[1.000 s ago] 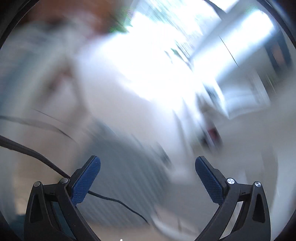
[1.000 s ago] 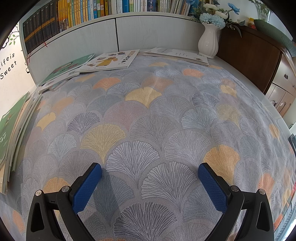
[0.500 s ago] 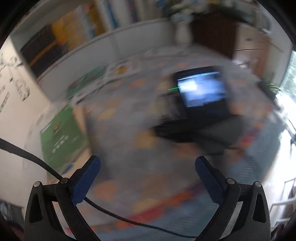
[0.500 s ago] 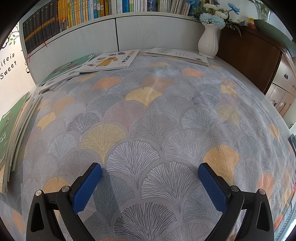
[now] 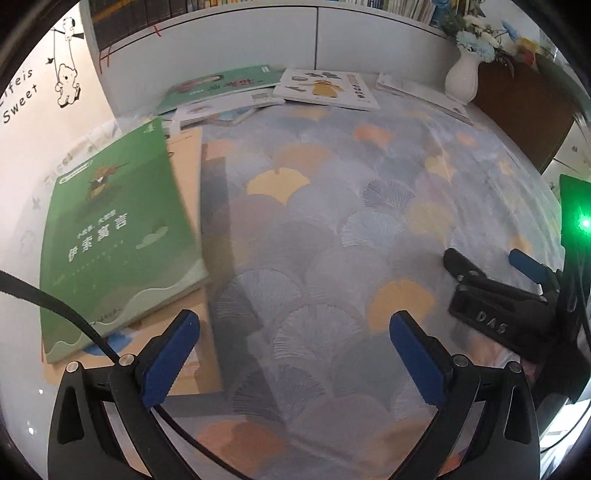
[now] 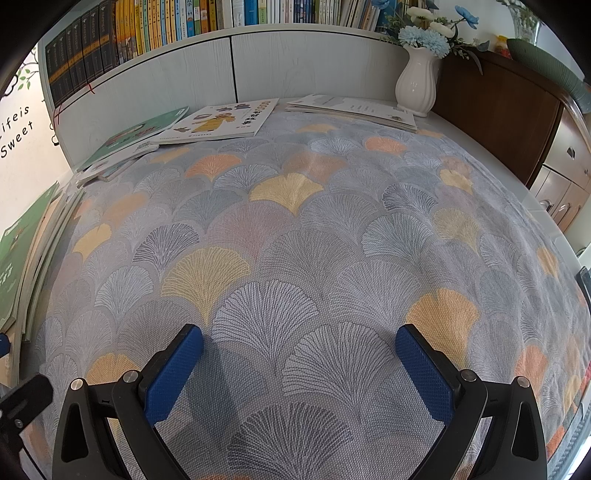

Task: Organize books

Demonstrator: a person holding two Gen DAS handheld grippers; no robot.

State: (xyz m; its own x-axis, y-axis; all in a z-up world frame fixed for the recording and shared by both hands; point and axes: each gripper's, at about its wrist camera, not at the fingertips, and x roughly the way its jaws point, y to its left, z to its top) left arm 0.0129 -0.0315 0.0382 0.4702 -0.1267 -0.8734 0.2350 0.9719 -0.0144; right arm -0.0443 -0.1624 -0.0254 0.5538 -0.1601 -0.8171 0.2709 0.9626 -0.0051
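Observation:
A green book (image 5: 118, 236) lies on top of a stack at the table's left edge, just ahead and left of my open left gripper (image 5: 291, 354). The same stack's edge (image 6: 22, 258) shows at the left of the right wrist view. At the back lie a second green book (image 5: 221, 83) (image 6: 136, 133), a white picture book (image 5: 325, 88) (image 6: 221, 120) and a flat pile of white booklets (image 6: 354, 110). My right gripper (image 6: 299, 373) (image 5: 495, 273) stands open over the patterned tablecloth (image 6: 295, 240), with nothing between its fingers.
A white vase with blue flowers (image 6: 417, 85) stands at the back right beside a brown cabinet (image 6: 509, 118). A shelf of upright books (image 6: 184, 22) runs above the white back panel. A black cable (image 5: 55, 310) crosses the left gripper.
The left gripper swung fast from a blurred view of the room to face the table and the green book. The right gripper has stayed still.

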